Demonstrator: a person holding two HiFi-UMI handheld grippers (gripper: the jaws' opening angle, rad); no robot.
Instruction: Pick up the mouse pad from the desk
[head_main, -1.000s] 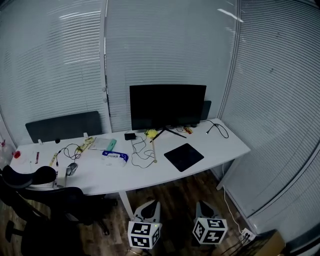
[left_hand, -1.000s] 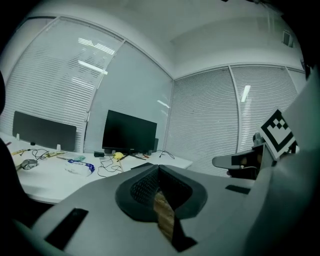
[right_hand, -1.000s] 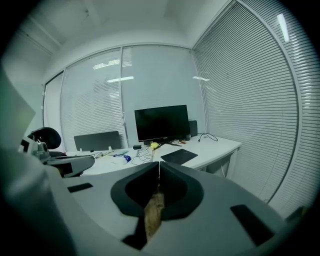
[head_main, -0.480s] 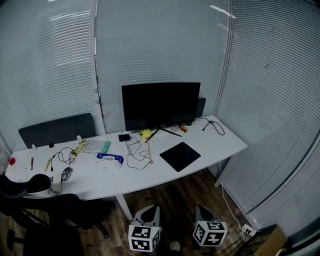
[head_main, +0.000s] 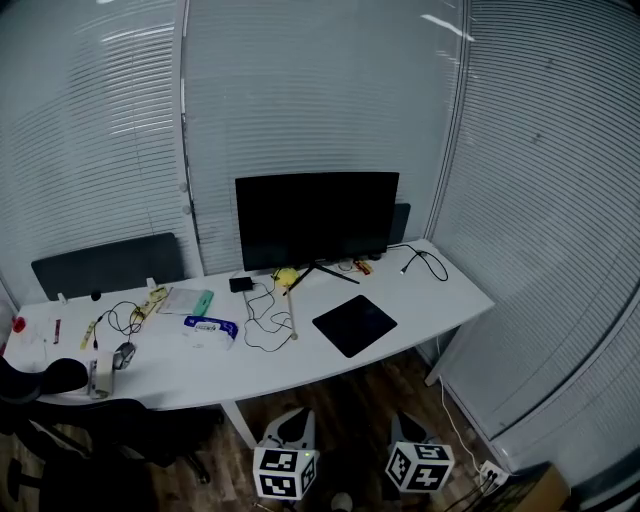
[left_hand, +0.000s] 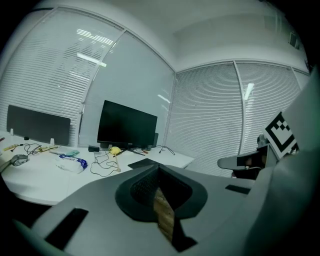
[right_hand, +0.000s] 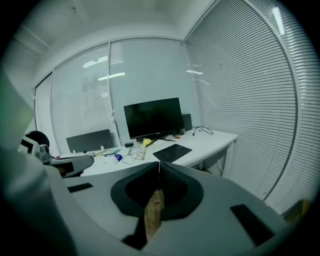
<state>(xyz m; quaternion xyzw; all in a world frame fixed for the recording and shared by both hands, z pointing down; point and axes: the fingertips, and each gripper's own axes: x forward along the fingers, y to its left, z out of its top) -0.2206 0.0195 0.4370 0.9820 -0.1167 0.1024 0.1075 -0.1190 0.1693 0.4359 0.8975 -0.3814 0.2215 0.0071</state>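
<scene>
Blinds (head_main: 560, 200) fill the walls behind the white desk (head_main: 440, 295) and at its 3 o'clock. The desk now sits a little further toward 9 o'clock in the head view than a second ago. Less of the dark office chair (head_main: 60, 420) shows at 8 o'clock of that view than before.

The black monitor (head_main: 316, 218) stands at the back edge of the desk with its screen dark. A grey panel (head_main: 105, 262) lies at its 9 o'clock.

The mouse pad (head_main: 354, 325) is a flat black square turned cornerwise. It lies on the desktop at 5 o'clock of the monitor's stand, near the front edge. Its place among its neighbours is unchanged; nothing touches it.

Both grippers hang at 6 o'clock of the head view, below the desk edge and well apart from the pad, much where they were earlier. The left gripper (head_main: 292, 425) has its jaws pressed together with nothing between them, and the right gripper (head_main: 408, 425) likewise.

From the right gripper view the pad lies at 12 o'clock of the closed jaw tips.

A blue-and-white packet (head_main: 208, 328) rests at 9 o'clock of the pad. A loose black cable (head_main: 262, 318) runs between them. A computer mouse (head_main: 123, 354) lies near the desk's far 9 o'clock end.
</scene>
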